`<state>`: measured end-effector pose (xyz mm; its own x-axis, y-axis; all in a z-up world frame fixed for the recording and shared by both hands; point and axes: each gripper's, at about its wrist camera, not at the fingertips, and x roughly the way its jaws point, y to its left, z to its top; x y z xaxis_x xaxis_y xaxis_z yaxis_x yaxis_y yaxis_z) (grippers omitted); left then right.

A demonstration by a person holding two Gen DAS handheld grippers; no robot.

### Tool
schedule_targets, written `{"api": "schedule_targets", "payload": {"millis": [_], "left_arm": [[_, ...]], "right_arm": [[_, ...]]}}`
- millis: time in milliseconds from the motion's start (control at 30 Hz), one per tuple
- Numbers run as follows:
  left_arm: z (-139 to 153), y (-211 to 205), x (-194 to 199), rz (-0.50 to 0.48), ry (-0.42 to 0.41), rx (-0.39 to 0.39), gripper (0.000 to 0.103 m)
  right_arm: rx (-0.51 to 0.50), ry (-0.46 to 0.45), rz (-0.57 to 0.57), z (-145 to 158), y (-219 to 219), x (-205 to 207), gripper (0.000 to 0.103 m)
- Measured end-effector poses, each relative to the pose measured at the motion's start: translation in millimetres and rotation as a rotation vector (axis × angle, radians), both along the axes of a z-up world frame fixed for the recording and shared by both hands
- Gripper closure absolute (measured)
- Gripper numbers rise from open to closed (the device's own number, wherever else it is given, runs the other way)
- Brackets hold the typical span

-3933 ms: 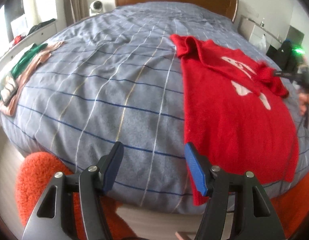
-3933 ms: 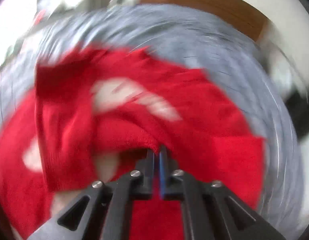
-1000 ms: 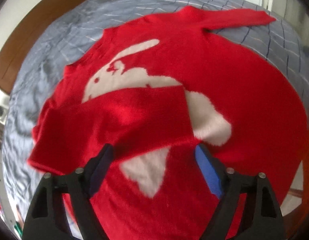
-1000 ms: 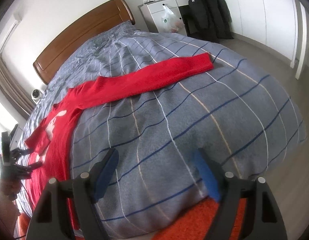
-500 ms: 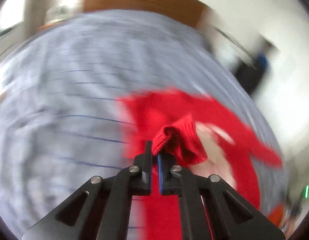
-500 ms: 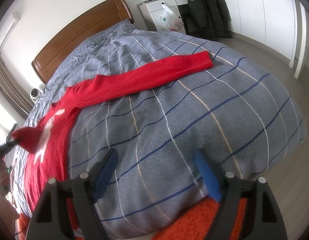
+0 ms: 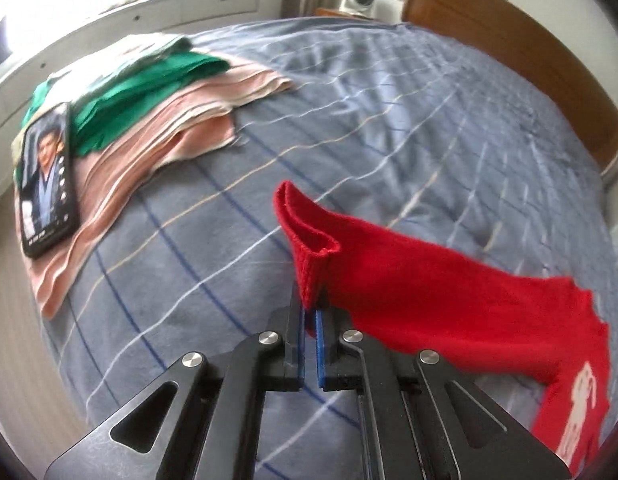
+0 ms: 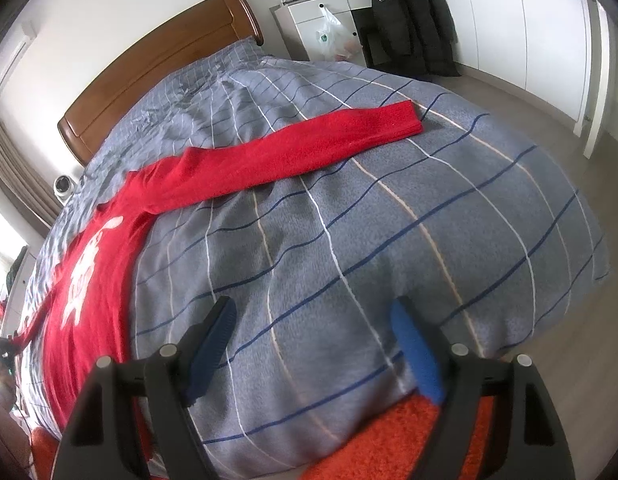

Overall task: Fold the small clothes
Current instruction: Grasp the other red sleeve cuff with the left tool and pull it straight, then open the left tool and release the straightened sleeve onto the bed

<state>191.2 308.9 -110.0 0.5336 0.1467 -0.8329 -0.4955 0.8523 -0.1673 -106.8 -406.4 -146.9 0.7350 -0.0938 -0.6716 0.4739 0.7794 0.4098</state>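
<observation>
Jaws of the left gripper (image 7: 309, 322) pinched tight on the ribbed cuff of the red sweater (image 7: 429, 292); jaws of the right gripper (image 8: 317, 352) spread wide, holding nothing. Lower hem and far side of the sweater cut off at the edge of the left wrist view, only a scrap of the white motif showing at lower right of the jaws. Left gripper hard to make out in the right wrist view, a dark blur at the far left edge. Sleeve lifted off the striped grey bedspread (image 7: 389, 120), stretching rightward from the left jaws. Other sleeve (image 8: 309, 148) laid out flat, straight ahead of and beyond the right jaws, body of the sweater off to their left. Stack of folded clothes (image 7: 157, 92) with a phone (image 7: 47, 180) on top, far left of the left jaws. Compared with half a second ago: sleeve pulled out longer and the left view turned toward the stack; right jaws unchanged.
</observation>
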Motion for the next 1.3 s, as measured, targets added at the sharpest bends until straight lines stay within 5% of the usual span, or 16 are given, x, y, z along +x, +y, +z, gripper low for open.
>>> {"api": "schedule_targets", "payload": {"millis": [367,467,533,600,700,933,1067,1300], "left_arm": [[-22,18,3,0.033,0.077,0.043,0.1],[-19,24,-1,0.062,0.079,0.046,0.085],[-5,22,-12,0.101,0.073,0.13,0.049],[12,14,-26,0.096,0.034,0.191,0.034],[38,-13,-45,-0.026,-0.008,0.189,0.031],[58,-129,-88,-0.415,0.045,-0.026,0.014],[39,-169,-100,-0.494,0.048,-0.073,0.014],[0,-182,-79,-0.462,-0.022,0.024,0.014]], "right_arm": [[-0.001,-0.002,0.0,0,0,-1,0.024],[0.006,-0.011,-0.002,0,-1,-2,0.024],[0.012,-0.02,-0.008,0,-2,-5,0.024],[0.017,-0.038,-0.017,1,-4,-8,0.024],[0.011,-0.082,-0.027,6,-5,-15,0.024],[-0.021,-0.08,-0.033,11,-2,-12,0.024],[-0.023,-0.074,-0.047,10,-2,-12,0.024],[-0.019,-0.064,-0.057,7,-4,-12,0.024]]}}
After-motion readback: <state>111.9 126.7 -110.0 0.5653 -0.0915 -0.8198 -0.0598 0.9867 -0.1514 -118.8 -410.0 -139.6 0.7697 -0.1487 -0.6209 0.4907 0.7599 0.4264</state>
